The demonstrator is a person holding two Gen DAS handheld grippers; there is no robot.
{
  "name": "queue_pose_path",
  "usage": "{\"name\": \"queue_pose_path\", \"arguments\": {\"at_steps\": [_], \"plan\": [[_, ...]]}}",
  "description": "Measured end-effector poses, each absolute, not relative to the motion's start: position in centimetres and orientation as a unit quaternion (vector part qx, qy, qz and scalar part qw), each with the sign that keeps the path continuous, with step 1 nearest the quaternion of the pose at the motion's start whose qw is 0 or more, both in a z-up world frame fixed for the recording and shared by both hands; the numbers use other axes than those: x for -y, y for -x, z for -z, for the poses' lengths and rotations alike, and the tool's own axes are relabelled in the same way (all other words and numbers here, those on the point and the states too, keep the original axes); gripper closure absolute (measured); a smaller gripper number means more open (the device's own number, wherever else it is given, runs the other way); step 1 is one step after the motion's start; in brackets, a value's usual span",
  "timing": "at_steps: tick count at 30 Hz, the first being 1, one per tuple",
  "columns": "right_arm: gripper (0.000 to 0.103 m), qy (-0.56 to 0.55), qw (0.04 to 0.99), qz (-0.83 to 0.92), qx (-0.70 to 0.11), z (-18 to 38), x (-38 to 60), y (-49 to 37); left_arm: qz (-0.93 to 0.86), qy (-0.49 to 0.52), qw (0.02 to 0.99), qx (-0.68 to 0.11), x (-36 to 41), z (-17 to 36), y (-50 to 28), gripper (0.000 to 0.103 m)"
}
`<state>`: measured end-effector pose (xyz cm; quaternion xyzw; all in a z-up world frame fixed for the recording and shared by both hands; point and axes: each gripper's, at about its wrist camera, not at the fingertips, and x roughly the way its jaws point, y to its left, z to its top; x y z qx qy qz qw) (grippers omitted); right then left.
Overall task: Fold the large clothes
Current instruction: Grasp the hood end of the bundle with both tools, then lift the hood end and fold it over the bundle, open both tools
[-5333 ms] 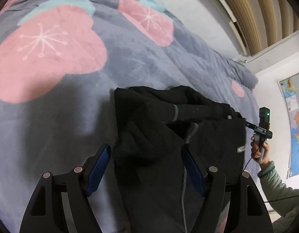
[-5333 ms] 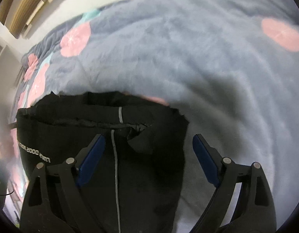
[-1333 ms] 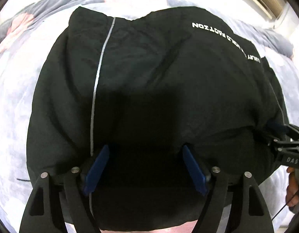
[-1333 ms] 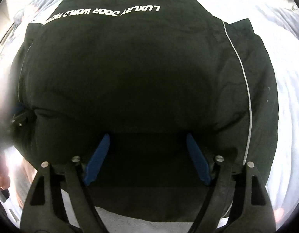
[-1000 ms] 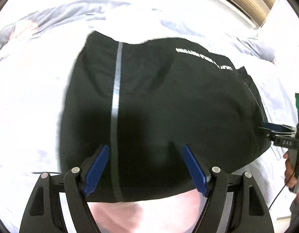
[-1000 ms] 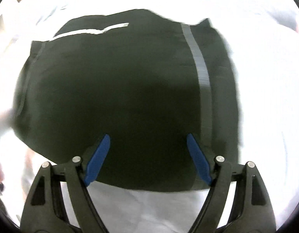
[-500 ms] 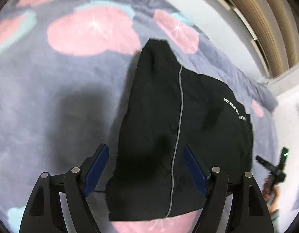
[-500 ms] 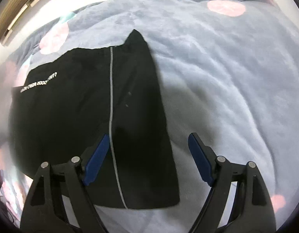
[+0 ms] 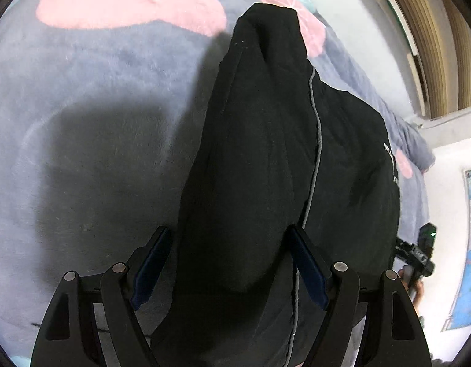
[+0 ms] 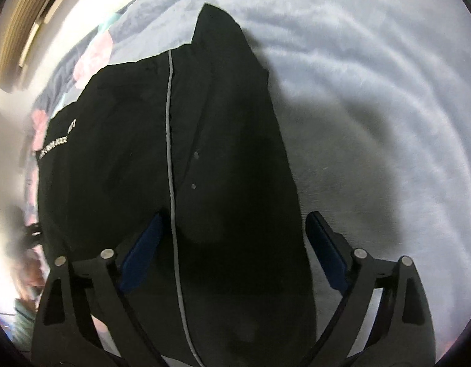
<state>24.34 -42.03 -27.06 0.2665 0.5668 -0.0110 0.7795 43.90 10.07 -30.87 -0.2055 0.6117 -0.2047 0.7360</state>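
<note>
Black garment point(image 9: 259, 168) beneath open left hand-held gripper point(image 9: 230, 263).

Bed covered by grey-blue plush blanket point(image 9: 97, 98), pink flower prints at 11 and 1 o'clock. Black garment point(image 9: 266, 153) lies folded directly on it, centre, grey stripe running lengthwise.

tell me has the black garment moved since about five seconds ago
Yes. The black garment was a rumpled heap with a sleeve across it; now it lies flatter and longer on the blanket, its far corner reaching the pink flower.
</note>
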Motion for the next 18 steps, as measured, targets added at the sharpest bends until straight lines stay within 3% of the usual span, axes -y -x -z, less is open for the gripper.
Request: {"name": "queue_pose_path", "arguments": {"at_steps": [9, 12, 15, 16, 18], "plan": [[0.006, -0.33, 0.744, -0.071, -0.577, 29.5, 41.7, -25.5, 0.218, 0.245, 0.717, -0.615, -10.1, 32.0, -43.9, 0.023], [0.0, -0.343, 0.735, -0.082, -0.58, 30.2, 41.5, -26.3, 0.222, 0.256, 0.705, -0.624, -10.1, 32.8, -44.0, 0.018], [0.0, -0.364, 0.729, -0.084, -0.574, 30.7, 41.6, -26.4, 0.221, 0.265, 0.702, -0.623, -10.1, 33.2, -44.2, 0.014], [0.001, -0.363, 0.731, -0.083, -0.572, 30.6, 41.5, -26.4, 0.22, 0.264, 0.704, -0.622, -10.0, 33.2, -44.1, 0.014], [0.018, -0.348, 0.746, -0.087, -0.561, 29.8, 41.0, -25.9, 0.22, 0.258, 0.715, -0.611, -9.7, 32.9, -43.7, 0.015]]}}
